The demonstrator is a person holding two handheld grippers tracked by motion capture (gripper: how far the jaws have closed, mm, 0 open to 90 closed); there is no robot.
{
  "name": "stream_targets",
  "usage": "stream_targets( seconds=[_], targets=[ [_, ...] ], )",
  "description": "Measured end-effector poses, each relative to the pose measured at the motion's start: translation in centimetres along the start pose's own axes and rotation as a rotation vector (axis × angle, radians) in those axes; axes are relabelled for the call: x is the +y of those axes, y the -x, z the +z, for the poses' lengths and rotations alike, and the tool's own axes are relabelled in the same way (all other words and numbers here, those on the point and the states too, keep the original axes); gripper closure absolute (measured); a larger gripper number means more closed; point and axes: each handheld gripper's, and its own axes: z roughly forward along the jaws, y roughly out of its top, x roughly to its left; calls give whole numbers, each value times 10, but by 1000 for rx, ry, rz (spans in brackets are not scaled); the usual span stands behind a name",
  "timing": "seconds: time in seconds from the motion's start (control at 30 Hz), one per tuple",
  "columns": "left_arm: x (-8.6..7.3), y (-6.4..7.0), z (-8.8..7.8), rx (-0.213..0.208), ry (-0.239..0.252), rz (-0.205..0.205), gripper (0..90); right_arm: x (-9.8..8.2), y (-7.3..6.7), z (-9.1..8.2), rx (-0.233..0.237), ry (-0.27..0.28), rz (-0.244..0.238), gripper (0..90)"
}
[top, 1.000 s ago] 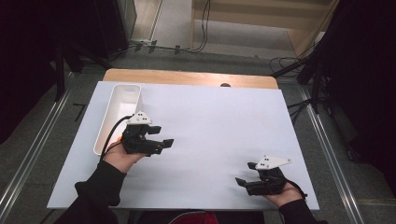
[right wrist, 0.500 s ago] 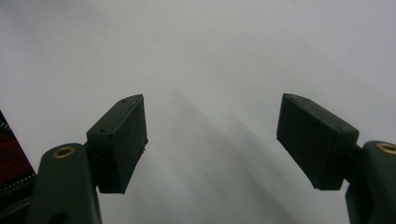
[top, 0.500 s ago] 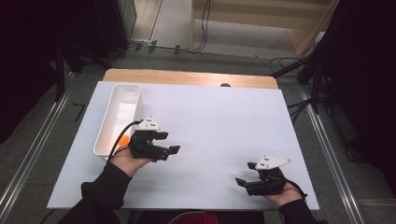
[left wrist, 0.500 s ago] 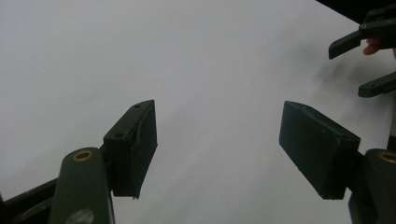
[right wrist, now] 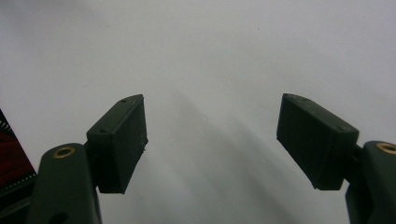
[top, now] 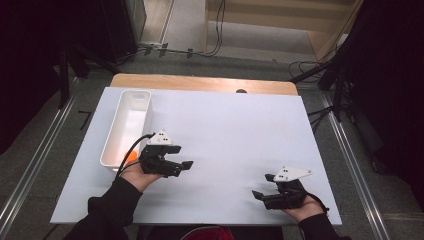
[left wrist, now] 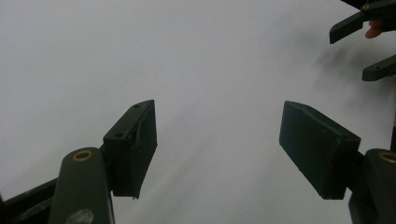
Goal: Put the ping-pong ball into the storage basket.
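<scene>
A white surface point(top: 235, 130) spreads over most of the high view, with a strip of bare wood along its far edge. Near its left edge lies a long white tray point(top: 120, 131), open side up, with a small orange thing point(top: 132, 156) in its near end, partly hidden by the cable of the left claw point(top: 184, 165). That claw is held in the left hand point(top: 136, 174) just beside the tray's near end, its jaws pointing right over the bare surface and spread wide with nothing between them. The right claw point(top: 261, 193) rests in the right hand point(top: 300, 210) near the front right corner, well apart from the left one, jaws pointing left, also wide and holding nothing
</scene>
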Motion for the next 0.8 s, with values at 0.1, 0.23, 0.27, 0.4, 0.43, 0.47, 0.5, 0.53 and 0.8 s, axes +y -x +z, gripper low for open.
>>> stream_targets(
  seconds=[0.1, 0.23, 0.27, 0.4, 0.43, 0.47, 0.5, 0.53, 0.8],
  targets=[
    [-3, 2, 0, -1, -6, 15, 279, 0, 0, 0, 1, 0, 1, 230],
    [-8, 2, 1, -8, -23, 21, 279, 0, 0, -1, -1, 0, 0, 231],
    [-9, 1, 1, -11, -21, 22, 278, 0, 0, -1, 0, 0, 0, 231],
    [-13, 0, 1, -26, -25, 3, 279, 0, 0, -1, -2, 2, -2, 231],
    [-14, 0, 1, -27, -25, 8, 278, 0, 0, -1, -2, 2, -3, 231],
    [-15, 0, 1, -32, -30, 12, 279, 0, 0, -1, -2, 2, -2, 231],
    [-16, 0, 1, -36, -27, 11, 279, 0, 0, -1, -2, 2, -1, 231],
    [-17, 0, 0, -39, -27, 12, 279, 0, 0, -1, -2, 1, 0, 231],
    [-25, 3, -3, -60, -40, 34, 278, 0, 0, -1, -1, 2, -3, 231]
  ],
)
